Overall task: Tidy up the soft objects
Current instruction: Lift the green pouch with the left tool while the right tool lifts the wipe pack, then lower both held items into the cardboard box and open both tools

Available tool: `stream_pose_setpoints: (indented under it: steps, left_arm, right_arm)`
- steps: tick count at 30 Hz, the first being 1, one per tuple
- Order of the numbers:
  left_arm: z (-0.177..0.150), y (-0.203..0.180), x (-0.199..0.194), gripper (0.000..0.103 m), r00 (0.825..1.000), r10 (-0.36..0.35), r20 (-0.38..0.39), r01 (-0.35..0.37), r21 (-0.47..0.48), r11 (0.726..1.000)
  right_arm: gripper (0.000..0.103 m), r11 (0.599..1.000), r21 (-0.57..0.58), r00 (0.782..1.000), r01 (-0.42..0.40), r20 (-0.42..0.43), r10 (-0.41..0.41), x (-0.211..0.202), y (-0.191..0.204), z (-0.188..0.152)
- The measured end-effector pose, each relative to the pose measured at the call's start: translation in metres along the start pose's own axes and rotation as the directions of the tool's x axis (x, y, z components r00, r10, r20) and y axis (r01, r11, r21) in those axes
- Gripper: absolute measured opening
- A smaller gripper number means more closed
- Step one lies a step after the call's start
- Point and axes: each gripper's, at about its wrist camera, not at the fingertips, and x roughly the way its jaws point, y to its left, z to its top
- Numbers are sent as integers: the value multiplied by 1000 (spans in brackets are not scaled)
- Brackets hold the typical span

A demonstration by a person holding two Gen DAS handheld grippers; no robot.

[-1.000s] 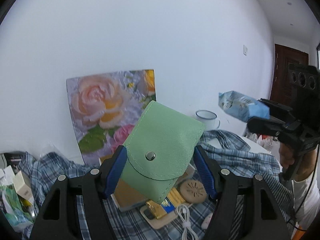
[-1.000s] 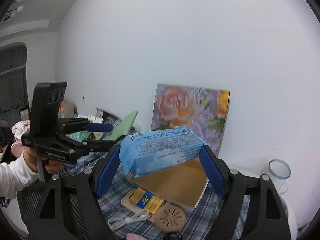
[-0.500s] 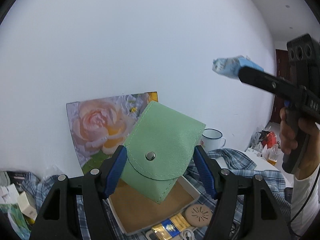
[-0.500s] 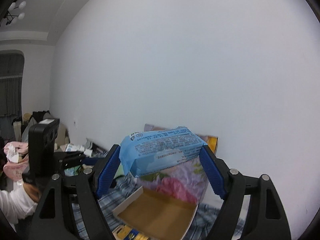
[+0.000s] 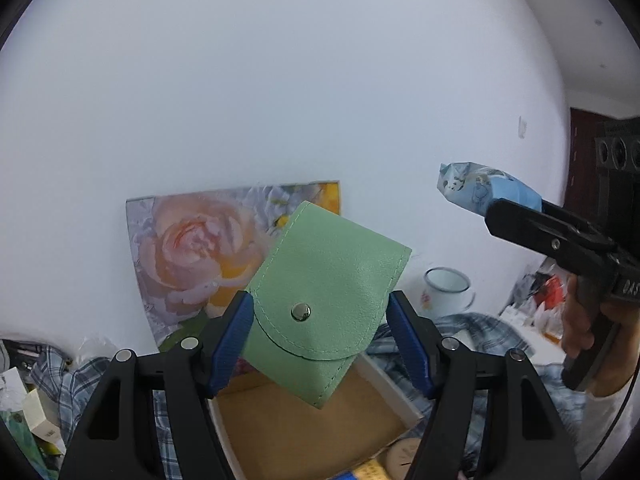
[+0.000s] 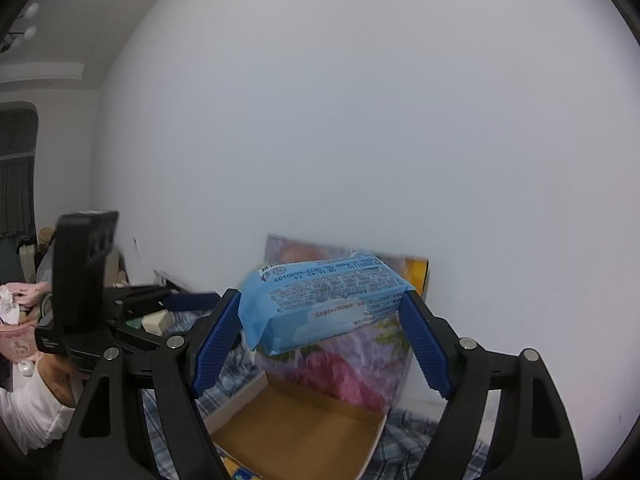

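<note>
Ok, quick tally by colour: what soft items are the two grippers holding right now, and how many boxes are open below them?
Green: 1, the green snap pouch in the left gripper
Blue: 1, the blue wipes pack in the right gripper
Brown-lined: 1, the open cardboard box below
Total: 3

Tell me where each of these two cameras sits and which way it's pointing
Left wrist view: rides the left tongs, looking forward over the gripped green pouch toward the white wall; the right hand and right tongs show at right.
Right wrist view: rides the right tongs, looking over the gripped blue wipes pack at the same wall; the left hand shows at lower left.
Both share the open cardboard box with its rose-print lid.
</note>
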Motion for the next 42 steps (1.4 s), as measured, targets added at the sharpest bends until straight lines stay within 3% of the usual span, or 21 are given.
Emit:
stream_pose_setpoints:
  steps: [7, 13, 24, 42]
  left_arm:
    - [-24, 10, 38, 71, 996, -12, -92, 9, -41, 999]
    - [-36, 21, 54, 71, 991, -4, -134, -5, -66, 998]
    - [-57, 34, 84, 71, 972, 14, -234, -33, -79, 996]
    - [-85, 29, 118, 71, 939, 28, -342, -47, -46, 998]
  right_arm:
    - [79, 998, 61, 997, -22, -74, 27, 29, -15, -23]
    - [79, 988, 124, 989, -88, -109, 102, 43, -18, -36]
    - [79, 987, 150, 979, -50, -186, 78, 73, -24, -58]
    - [79, 983, 181, 944, -32, -319, 89, 115, -31, -100]
